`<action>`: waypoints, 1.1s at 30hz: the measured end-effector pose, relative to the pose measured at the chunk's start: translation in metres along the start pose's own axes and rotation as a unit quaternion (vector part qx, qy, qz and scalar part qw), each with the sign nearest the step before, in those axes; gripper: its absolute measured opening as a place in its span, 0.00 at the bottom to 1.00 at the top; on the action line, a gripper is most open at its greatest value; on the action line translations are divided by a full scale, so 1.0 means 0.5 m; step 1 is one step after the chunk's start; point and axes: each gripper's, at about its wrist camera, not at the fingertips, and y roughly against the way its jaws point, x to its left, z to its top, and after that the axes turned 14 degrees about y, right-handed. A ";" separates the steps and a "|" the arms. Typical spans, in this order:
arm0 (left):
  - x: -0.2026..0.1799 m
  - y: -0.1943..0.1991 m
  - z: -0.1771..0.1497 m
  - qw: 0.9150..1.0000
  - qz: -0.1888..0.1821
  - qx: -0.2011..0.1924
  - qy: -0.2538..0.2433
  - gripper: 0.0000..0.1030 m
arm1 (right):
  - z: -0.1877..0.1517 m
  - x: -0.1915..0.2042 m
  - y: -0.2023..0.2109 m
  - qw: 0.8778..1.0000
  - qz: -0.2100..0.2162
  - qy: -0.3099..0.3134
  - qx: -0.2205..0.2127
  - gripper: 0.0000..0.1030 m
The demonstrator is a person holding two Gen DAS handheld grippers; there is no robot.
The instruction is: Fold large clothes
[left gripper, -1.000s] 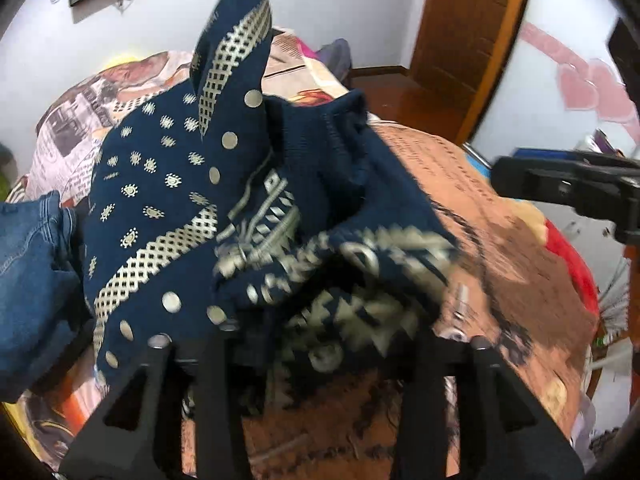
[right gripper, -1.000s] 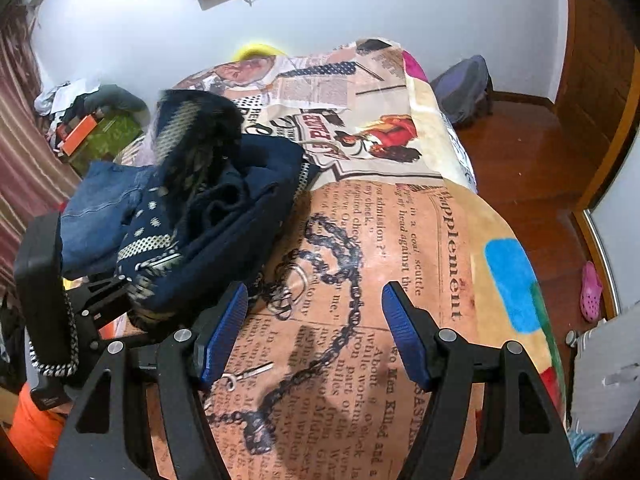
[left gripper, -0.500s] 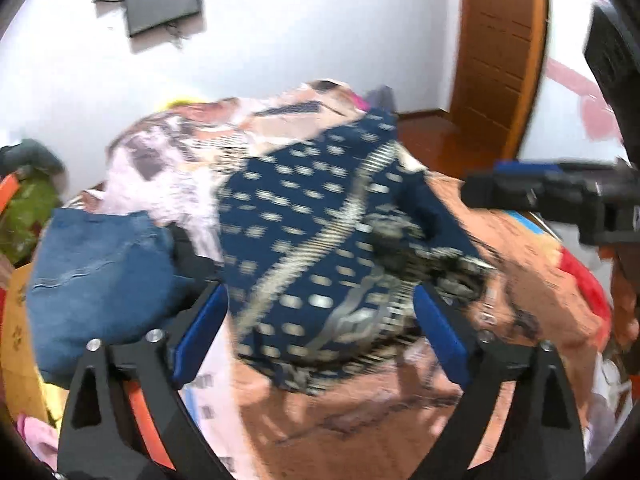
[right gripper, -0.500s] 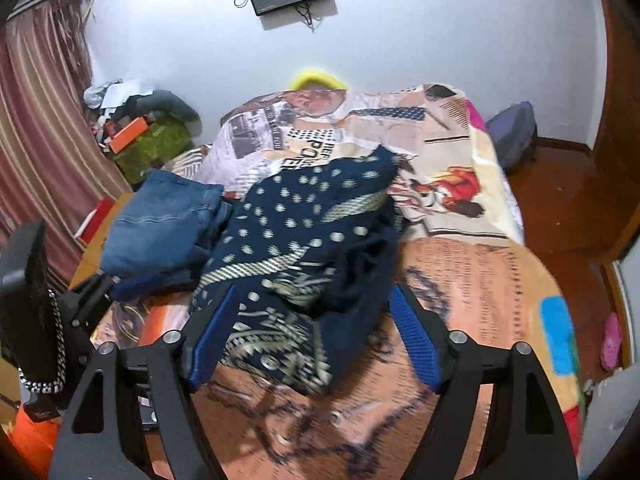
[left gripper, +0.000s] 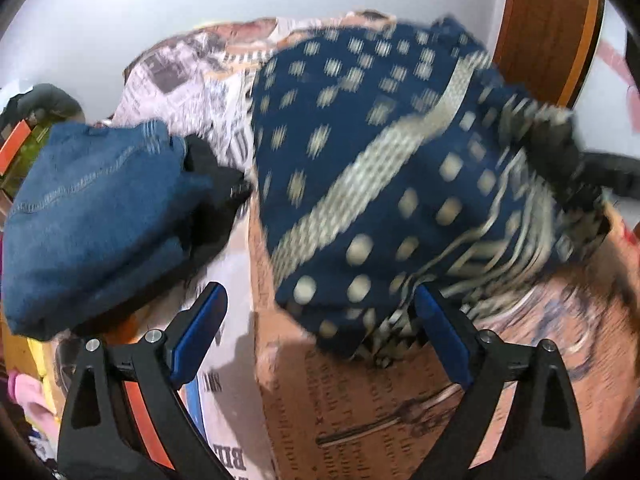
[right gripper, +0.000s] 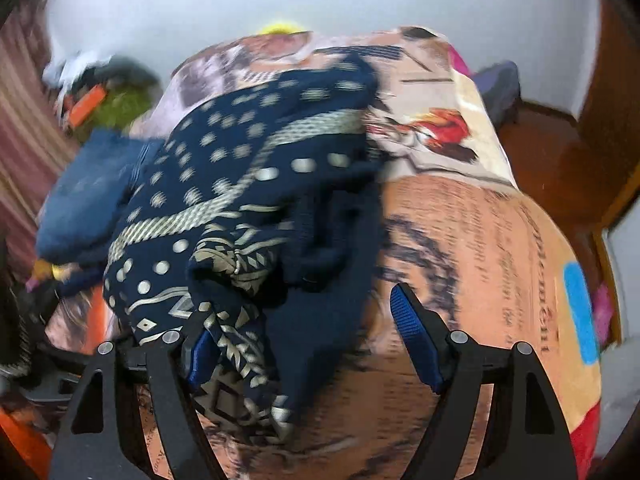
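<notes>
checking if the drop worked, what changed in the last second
The left gripper let go of the navy garment: its jaws have just been opening, and the cloth, held up a second ago, now lies bunched on the bed. The right gripper also widened a little and now has the cloth's edge loose between its jaws. The jeans stayed put.

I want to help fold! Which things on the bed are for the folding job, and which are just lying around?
For the job:
- dark blue patterned knit garment with cream dots and bands, lying crumpled on the bed
- left gripper, open
- right gripper, open

Just lying about:
- folded blue denim jeans
- newspaper-print bedspread
- clutter heap beside the bed
</notes>
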 end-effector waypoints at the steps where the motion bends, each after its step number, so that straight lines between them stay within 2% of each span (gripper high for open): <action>1: 0.005 -0.011 -0.011 1.000 0.010 0.013 -0.001 0.92 | -0.005 -0.013 0.004 1.000 0.008 -0.014 -0.001 0.73; 3: 0.013 -0.020 -0.027 1.000 0.025 0.018 -0.006 0.92 | -0.023 -0.055 0.021 0.998 0.017 -0.052 -0.009 0.73; 5: 0.021 -0.014 -0.036 1.000 0.025 0.016 -0.003 0.92 | -0.039 -0.078 0.038 0.997 0.014 -0.074 -0.015 0.73; 8: 0.041 0.009 -0.045 1.000 0.029 0.008 0.005 0.92 | -0.056 -0.094 0.058 0.996 0.001 -0.083 -0.009 0.73; 10: 0.052 0.039 -0.040 1.000 0.028 -0.006 0.012 0.92 | -0.059 -0.091 0.059 0.997 -0.031 -0.068 0.016 0.73; 12: 0.057 0.072 -0.034 0.999 0.031 -0.030 0.013 0.92 | -0.061 -0.074 0.068 0.998 -0.047 -0.020 0.024 0.73; 16: 0.070 0.136 0.003 0.995 0.041 -0.090 0.023 0.92 | -0.053 -0.064 0.104 0.999 -0.034 -0.011 0.004 0.73; 21: 0.089 0.150 0.071 0.992 0.015 -0.111 0.051 0.92 | -0.008 -0.053 0.146 0.999 -0.007 -0.029 -0.043 0.73; 25: 0.098 0.128 0.117 0.992 -0.006 -0.102 0.070 0.92 | 0.033 -0.028 0.128 0.998 0.026 -0.027 -0.049 0.77; 28: 0.098 0.101 0.137 0.993 -0.040 -0.071 0.089 0.92 | 0.050 -0.006 0.085 0.998 0.053 -0.019 -0.037 0.77; 33: 0.104 0.014 0.152 0.989 -0.091 -0.013 0.116 0.92 | 0.054 -0.004 -0.015 0.997 0.071 -0.034 0.015 0.77</action>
